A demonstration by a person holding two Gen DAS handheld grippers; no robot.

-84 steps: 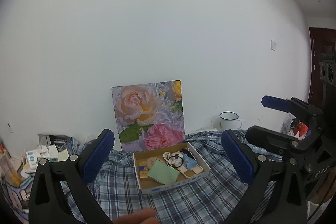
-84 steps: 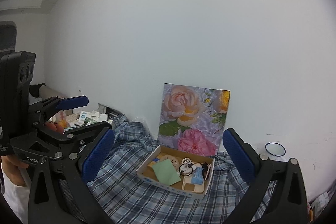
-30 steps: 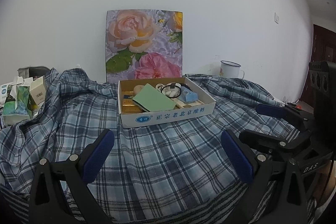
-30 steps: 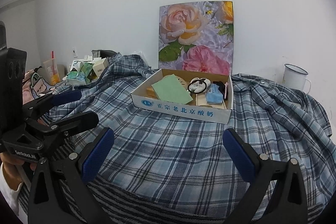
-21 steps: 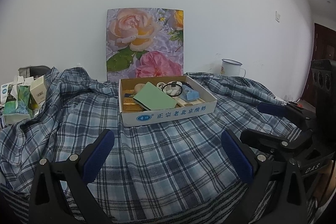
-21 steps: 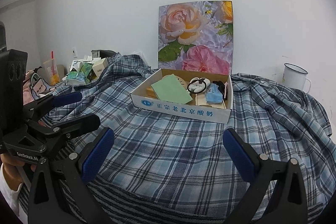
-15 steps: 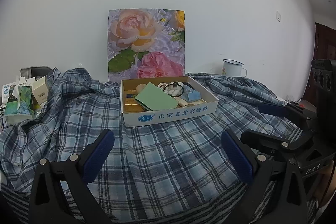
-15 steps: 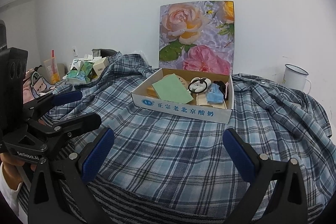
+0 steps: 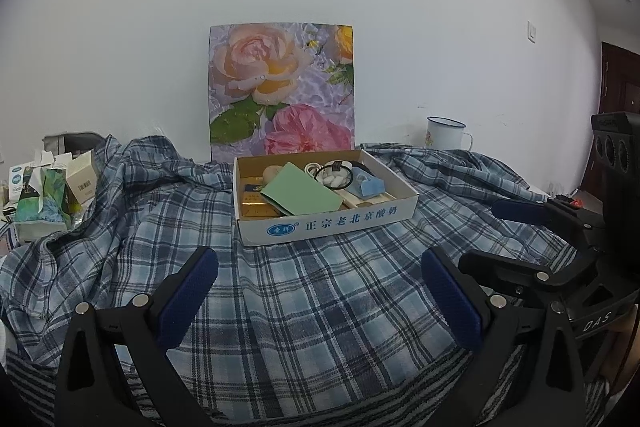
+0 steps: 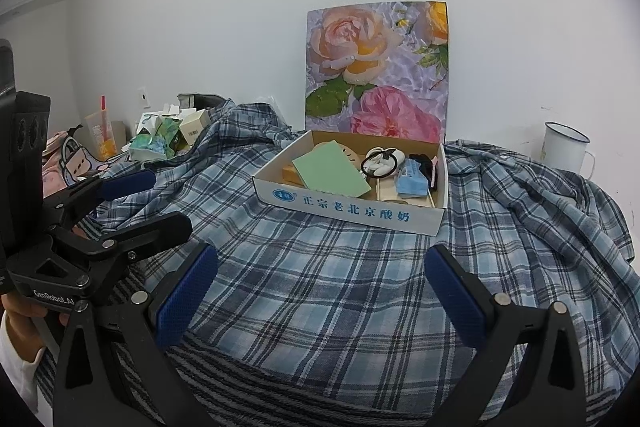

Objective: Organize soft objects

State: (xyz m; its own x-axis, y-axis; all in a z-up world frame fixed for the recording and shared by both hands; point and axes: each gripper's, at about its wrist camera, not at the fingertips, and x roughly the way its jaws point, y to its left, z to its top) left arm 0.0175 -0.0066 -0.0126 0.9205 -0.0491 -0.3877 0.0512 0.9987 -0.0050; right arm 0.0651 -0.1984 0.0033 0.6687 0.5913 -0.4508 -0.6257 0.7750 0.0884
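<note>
Both tools are seen spread wide and empty: the left tool and the right tool are held low over the plaid shirt, side by side, each visible in the other's view. The shirt is draped loose and rumpled across the table, bunched at 10 o'clock and 2 o'clock, not folded. A cardboard box rests on it at 12 o'clock, holding a green sheet, a black hair tie and a blue packet. A white mug is seen at 1 o'clock, tissue packs at 9. Progress cannot be settled: the shirt lies unfolded, and the box's contents could be already sorted or awaiting sorting.
</note>
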